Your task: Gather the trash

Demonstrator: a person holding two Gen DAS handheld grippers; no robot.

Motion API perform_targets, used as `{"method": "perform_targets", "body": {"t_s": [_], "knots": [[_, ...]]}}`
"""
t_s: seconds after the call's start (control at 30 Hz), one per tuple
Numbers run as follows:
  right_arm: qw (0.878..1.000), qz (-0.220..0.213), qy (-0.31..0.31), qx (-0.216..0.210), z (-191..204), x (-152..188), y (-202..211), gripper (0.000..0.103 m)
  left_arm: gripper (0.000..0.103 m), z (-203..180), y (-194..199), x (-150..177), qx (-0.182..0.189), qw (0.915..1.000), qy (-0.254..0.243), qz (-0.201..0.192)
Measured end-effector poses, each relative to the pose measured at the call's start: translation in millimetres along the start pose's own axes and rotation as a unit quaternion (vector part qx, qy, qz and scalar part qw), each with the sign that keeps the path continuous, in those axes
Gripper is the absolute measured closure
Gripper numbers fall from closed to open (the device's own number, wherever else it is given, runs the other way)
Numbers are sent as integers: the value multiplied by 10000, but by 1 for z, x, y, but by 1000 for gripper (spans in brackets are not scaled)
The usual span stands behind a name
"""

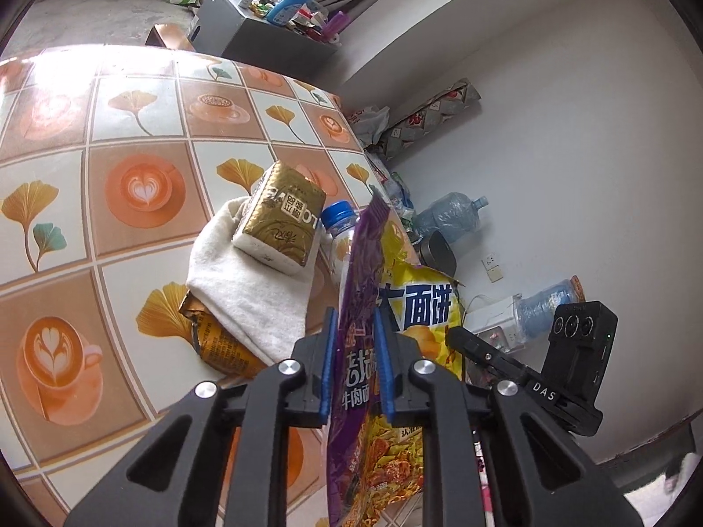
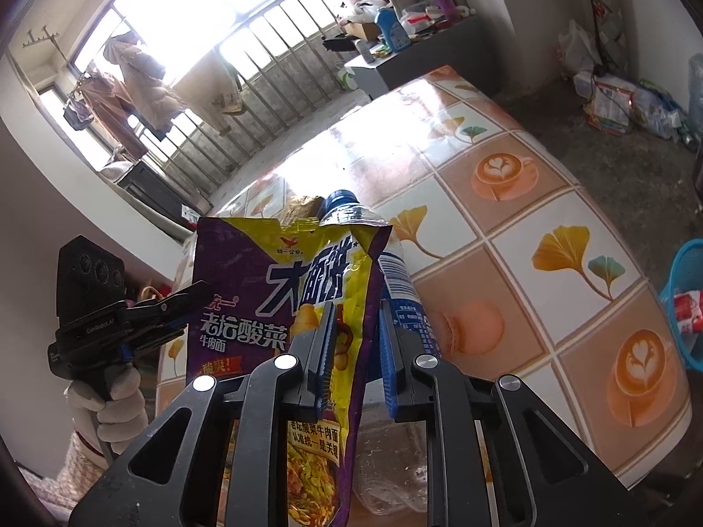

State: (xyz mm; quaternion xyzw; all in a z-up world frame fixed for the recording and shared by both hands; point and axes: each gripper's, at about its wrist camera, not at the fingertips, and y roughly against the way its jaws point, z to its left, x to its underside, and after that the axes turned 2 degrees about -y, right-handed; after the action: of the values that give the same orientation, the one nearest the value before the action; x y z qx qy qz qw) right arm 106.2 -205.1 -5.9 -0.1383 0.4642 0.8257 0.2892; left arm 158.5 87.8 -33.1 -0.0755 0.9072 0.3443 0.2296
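Note:
A purple and yellow instant-noodle wrapper (image 1: 364, 351) stands upright between both grippers; it also shows in the right wrist view (image 2: 281, 307). My left gripper (image 1: 356, 360) is shut on one edge of the wrapper. My right gripper (image 2: 356, 347) has the wrapper's other edge between its fingers, with a gap left on the right side. An empty clear bottle with a blue cap (image 1: 338, 228) lies on the table behind the wrapper, also in the right wrist view (image 2: 395, 272). A gold tissue pack (image 1: 281, 215) rests on a white towel (image 1: 246, 290). A crumpled gold wrapper (image 1: 215, 342) lies under the towel.
The table (image 1: 88, 175) has a tile-pattern cloth with coffee cups and leaves. A blue basket (image 2: 685, 303) with trash sits off the table's right edge. Water jugs (image 1: 452, 211) and clutter lie on the floor by the wall. A cluttered grey cabinet (image 1: 259, 30) stands beyond the table.

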Motion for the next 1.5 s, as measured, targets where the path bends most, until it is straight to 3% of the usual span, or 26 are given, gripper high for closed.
{"method": "perform_targets", "body": {"t_s": [0.17, 0.3, 0.47, 0.63, 0.8, 0.97, 1.23, 1.5], "knots": [[9997, 28, -65, -250, 2, -1, 2, 89, 90, -14, 0, 1, -168, 9993, -335, -45], [9975, 93, -143, -684, 7, -1, 3, 94, 90, -20, -3, 2, -160, 9988, -454, -22], [9927, 245, -234, -1160, 16, -1, -1, 97, 90, -32, -6, 8, -423, 9962, -765, 12], [9878, 398, -277, -1480, 23, -1, -6, 98, 90, -31, -12, 15, -328, 9970, -685, 143], [9864, 394, -202, -1586, 29, -4, -4, 99, 90, -34, -11, 17, -345, 9968, -712, 111], [9869, 300, -256, -1565, 23, -9, 0, 98, 100, -37, 1, 11, -331, 9968, -718, -149], [9848, 401, -402, -1642, 18, -1, -4, 90, 102, -46, 24, -2, -38, 9969, -651, -444], [9846, 395, -290, -1675, 20, 2, -1, 79, 102, -39, 40, -14, 573, 9967, -183, -541]]}}
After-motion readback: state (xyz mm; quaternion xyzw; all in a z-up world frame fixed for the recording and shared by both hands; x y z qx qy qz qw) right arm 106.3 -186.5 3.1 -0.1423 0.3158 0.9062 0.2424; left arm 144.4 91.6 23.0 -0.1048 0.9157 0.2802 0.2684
